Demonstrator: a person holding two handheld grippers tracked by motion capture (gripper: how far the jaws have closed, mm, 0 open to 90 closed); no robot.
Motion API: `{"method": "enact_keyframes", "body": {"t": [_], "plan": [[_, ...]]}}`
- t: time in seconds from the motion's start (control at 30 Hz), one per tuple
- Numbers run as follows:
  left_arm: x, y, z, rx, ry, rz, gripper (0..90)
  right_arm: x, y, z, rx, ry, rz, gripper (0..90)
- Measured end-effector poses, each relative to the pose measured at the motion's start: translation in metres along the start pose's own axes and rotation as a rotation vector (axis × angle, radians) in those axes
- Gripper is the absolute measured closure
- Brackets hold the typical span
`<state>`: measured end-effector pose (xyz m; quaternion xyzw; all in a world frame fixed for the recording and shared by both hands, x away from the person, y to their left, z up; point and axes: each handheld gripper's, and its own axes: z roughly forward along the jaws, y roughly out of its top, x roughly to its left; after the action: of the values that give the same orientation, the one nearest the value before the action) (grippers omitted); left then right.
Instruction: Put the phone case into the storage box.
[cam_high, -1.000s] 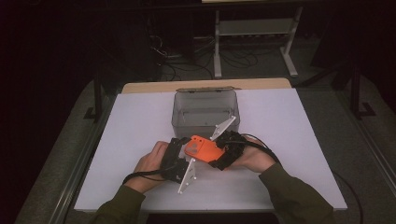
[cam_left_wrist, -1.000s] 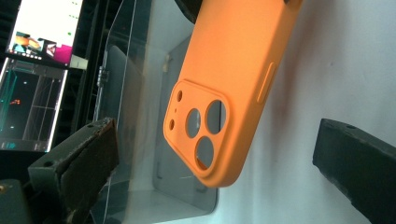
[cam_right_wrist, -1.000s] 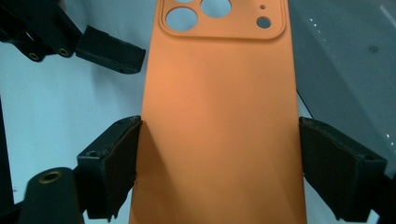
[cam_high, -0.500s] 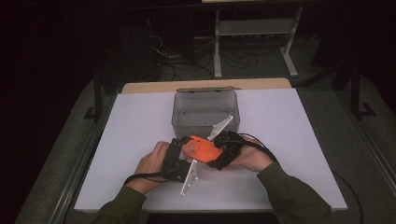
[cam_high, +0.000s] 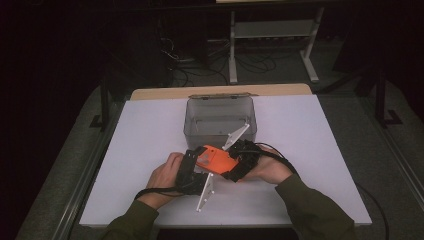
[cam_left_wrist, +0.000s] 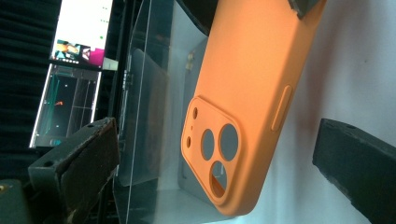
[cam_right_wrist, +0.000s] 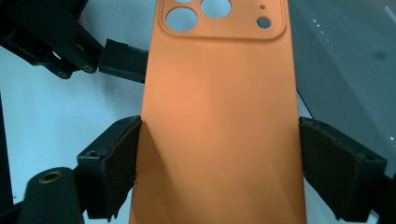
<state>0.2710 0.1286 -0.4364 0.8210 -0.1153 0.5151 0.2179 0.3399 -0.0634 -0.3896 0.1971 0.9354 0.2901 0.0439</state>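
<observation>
Here the right gripper (cam_right_wrist: 219, 163) clamps the orange phone case (cam_right_wrist: 219, 116) by its long edges, its camera end between the left gripper's (cam_left_wrist: 224, 163) open jaws; light, flexible and probably grippy, best held across those edges.

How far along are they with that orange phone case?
Done: the orange phone case is off the table, clamped across its sides by the right gripper. In hand: the left gripper stands open around its camera end. Left, probably: putting it in the clear box, which looks empty.

Clear box (cam_high: 220, 117) just beyond tongs; bare table (cam_high: 320, 145) either side.
</observation>
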Motion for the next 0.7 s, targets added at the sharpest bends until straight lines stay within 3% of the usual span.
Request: {"method": "enact_keyframes", "body": {"t": [0.37,0.7], "plan": [[-0.0028,0.0014,0.0013,0.008,0.023,0.019,0.5,0.0004,0.0006,-0.0002,-0.002,0.001,0.006,15.6],[-0.0057,0.0032,0.0009,-0.004,0.059,0.061,6.7,0.0007,0.0018,-0.0011,-0.008,0.001,0.004,15.6]]}}
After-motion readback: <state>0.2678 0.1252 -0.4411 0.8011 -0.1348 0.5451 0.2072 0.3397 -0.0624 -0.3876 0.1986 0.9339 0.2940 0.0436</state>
